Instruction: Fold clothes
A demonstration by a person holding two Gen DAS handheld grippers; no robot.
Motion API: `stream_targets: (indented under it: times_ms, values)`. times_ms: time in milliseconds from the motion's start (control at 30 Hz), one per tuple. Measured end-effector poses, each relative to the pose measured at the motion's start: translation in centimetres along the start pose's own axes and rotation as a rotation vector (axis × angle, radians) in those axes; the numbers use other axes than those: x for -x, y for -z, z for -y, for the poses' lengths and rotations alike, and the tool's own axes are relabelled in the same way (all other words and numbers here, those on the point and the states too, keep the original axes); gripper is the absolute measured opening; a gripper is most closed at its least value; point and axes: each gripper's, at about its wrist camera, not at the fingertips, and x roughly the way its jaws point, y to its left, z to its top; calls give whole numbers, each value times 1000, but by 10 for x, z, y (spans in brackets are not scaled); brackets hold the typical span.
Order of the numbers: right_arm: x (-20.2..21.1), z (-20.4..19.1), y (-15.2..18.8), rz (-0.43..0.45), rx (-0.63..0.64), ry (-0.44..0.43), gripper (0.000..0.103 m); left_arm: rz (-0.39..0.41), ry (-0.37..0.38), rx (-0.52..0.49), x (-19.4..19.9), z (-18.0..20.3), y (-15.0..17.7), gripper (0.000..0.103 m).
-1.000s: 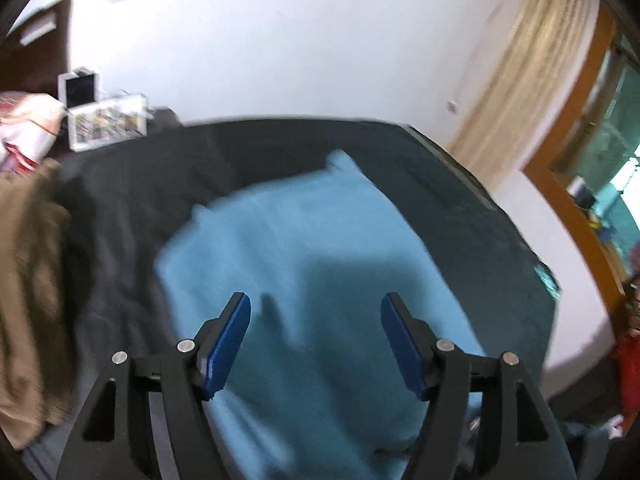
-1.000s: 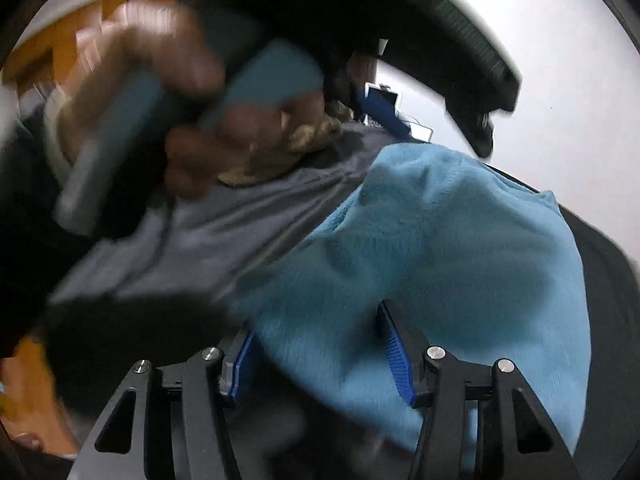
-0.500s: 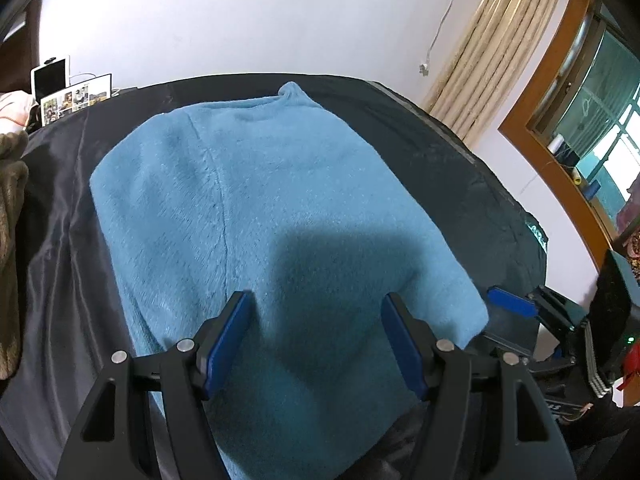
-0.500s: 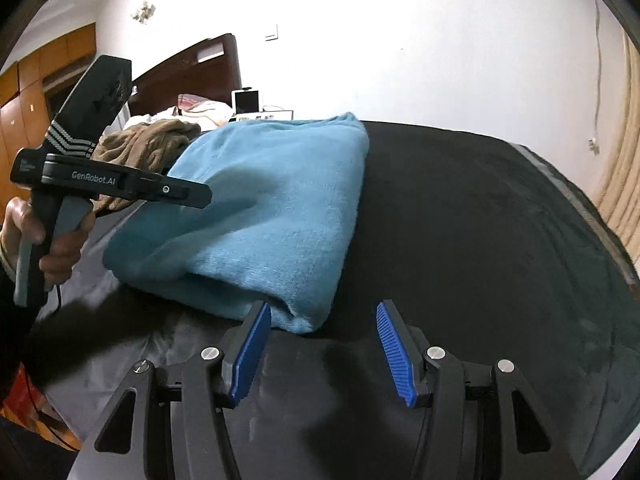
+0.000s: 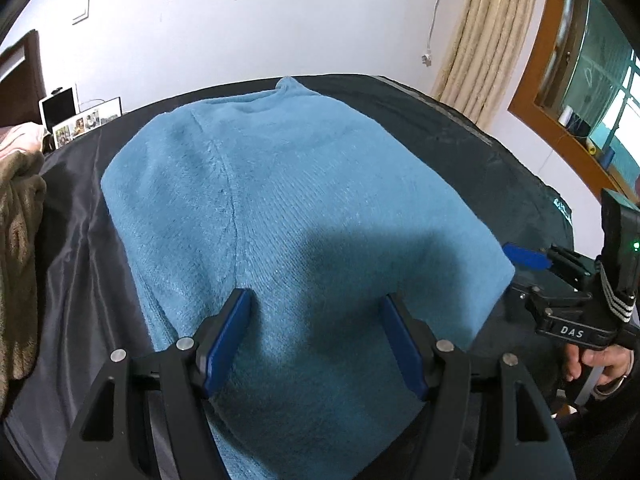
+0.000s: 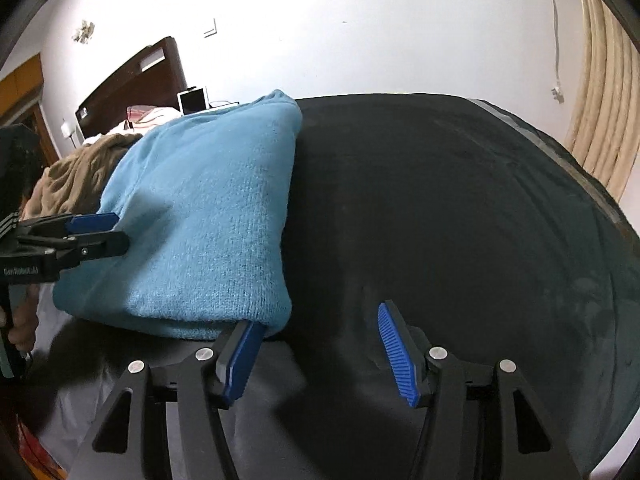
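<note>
My left gripper (image 5: 316, 312) points downward over the near part of one folded blue sweater (image 5: 288, 208); its jaws stand wide apart, the fleece showing between them, and I cannot tell whether the pads touch it. My right gripper (image 6: 320, 332) also tilts down, jaws spread with only dark cloth between them; its left pad (image 6: 240, 356) sits at the sweater's (image 6: 208, 216) near corner, touching it or just under its edge, I cannot tell which. Nothing is gripped by either.

In the left wrist view the right gripper (image 5: 524, 256) shows at 3 o'clock, a hand (image 5: 600, 364) around its handle. In the right wrist view the left gripper (image 6: 96, 228) enters at 9 o'clock, over the sweater's left side.

I count one sweater, two grippers, one black sheet (image 6: 460, 208) covering the bed, and one brown blanket (image 5: 16, 240) bunched at 9 o'clock. The sweater lies flat on the sheet's left part, its long axis running from me toward 12 o'clock, a small peak of fabric at the far end. A beige curtain (image 5: 480, 40) hangs at 1 o'clock.
</note>
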Motion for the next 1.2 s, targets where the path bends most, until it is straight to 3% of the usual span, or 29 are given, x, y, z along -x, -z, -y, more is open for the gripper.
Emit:
stream_targets:
  times_ms: [167, 400, 567, 700, 833, 967, 1067, 1200]
  values:
    - [-7, 0, -6, -1, 11, -27, 59, 11, 7, 18, 1, -3, -1, 71]
    - [27, -5, -11, 82, 62, -65, 59, 25, 20, 40, -1, -4, -4, 71]
    - [45, -15, -36, 183, 74, -83, 61, 30, 30, 48, -1, -6, -4, 71]
    - [36, -34, -59, 204, 105, -116, 61, 35, 31, 53, -1, -6, -3, 71]
    - [13, -54, -68, 165, 145, -164, 61, 38, 35, 55, -1, -7, -3, 71]
    - [-17, -56, -64, 77, 150, -129, 61, 41, 39, 56, -1, -8, -3, 71]
    - [-37, -51, -55, 2, 136, -100, 73, 43, 42, 58, -1, -8, -3, 71]
    - [-55, -31, -48, -90, 24, -191, 75, 52, 44, 54, -1, -8, -1, 71]
